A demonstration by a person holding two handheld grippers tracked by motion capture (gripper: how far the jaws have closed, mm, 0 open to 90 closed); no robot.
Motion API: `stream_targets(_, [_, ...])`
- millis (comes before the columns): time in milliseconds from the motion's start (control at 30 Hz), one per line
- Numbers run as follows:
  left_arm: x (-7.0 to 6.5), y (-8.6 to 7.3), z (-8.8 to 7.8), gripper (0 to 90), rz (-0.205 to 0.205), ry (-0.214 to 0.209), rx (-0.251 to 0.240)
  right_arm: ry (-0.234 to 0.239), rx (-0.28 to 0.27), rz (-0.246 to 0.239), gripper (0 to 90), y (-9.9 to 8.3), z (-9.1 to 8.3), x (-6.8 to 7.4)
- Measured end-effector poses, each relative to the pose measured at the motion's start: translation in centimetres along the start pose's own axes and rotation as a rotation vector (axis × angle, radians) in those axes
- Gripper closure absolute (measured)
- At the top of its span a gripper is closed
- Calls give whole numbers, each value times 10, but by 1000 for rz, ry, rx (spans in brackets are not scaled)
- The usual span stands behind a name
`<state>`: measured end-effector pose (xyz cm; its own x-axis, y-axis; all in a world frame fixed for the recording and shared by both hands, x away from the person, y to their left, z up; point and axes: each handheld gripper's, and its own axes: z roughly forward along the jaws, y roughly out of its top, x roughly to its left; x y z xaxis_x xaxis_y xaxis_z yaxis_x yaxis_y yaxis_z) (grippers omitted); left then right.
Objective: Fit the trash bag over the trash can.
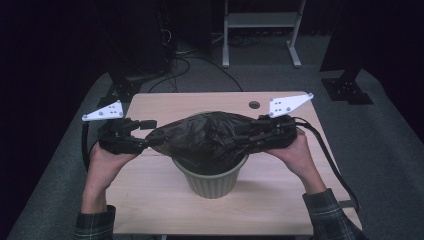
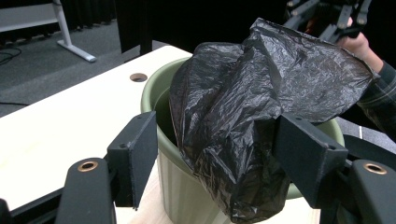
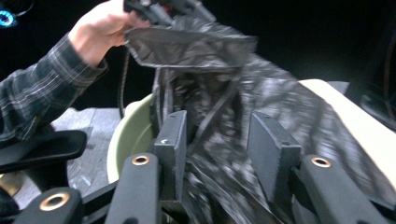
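Black plastic bag (image 1: 207, 135) hangs stretched over the mouth of a green ribbed bin (image 1: 212, 181), which stands near the middle of the pale wooden bench (image 1: 150, 200). Its lower part droops into the bin while its upper edge is held up between the two hands.

Left gripper (image 1: 145, 136) sits at the bag's left end. In the left gripper view its fingers (image 2: 137, 156) stand fairly wide apart: the right one lies against the plastic and the left one is clear of it, so the film lies between them without being pinched.

Right gripper (image 1: 245, 136) is at the bag's right end. In the right gripper view its fingers (image 3: 172, 140) stand moderately apart, with crumpled plastic between them; that picture is blurred, and I cannot tell whether the pads press on the film.

A round hole (image 1: 254, 105) shows in the bench top beyond the bin.
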<state>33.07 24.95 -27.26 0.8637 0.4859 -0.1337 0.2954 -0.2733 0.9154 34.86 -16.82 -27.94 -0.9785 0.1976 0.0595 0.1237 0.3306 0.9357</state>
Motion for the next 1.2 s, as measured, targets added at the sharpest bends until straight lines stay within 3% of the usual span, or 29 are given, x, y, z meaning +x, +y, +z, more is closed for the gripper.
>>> stream_targets(133, [1, -2, 0, 303, -3, -2, 2, 29, 27, 1, 601, -2, 19, 2])
stream_targets(200, [1, -3, 0, 303, -4, 1, 4, 13, 56, 7, 627, -2, 27, 1])
stream_targets(300, [1, -4, -2, 303, -6, 0, 3, 10, 88, 18, 731, -1, 37, 0])
stream_targets(400, [2, -6, -6, 293, -8, 7, 0, -6, 130, 5, 895, 0, 45, 0])
stream_targets(567, [3, -5, -20, 280, -8, 29, -24, -17, 198, 4, 899, -1, 52, 0])
stream_targets(733, [-4, 8, -24, 275, 16, 24, -44, -25, 211, 7, 899, -1, 54, -1])
stream_targets(867, [-13, 22, -14, 271, 47, -4, -39, -31, 217, 11, 899, 1, 57, -1])
stream_targets(1200, [-27, 48, 34, 266, 103, -80, 15, -21, 220, 18, 899, 2, 60, -2])
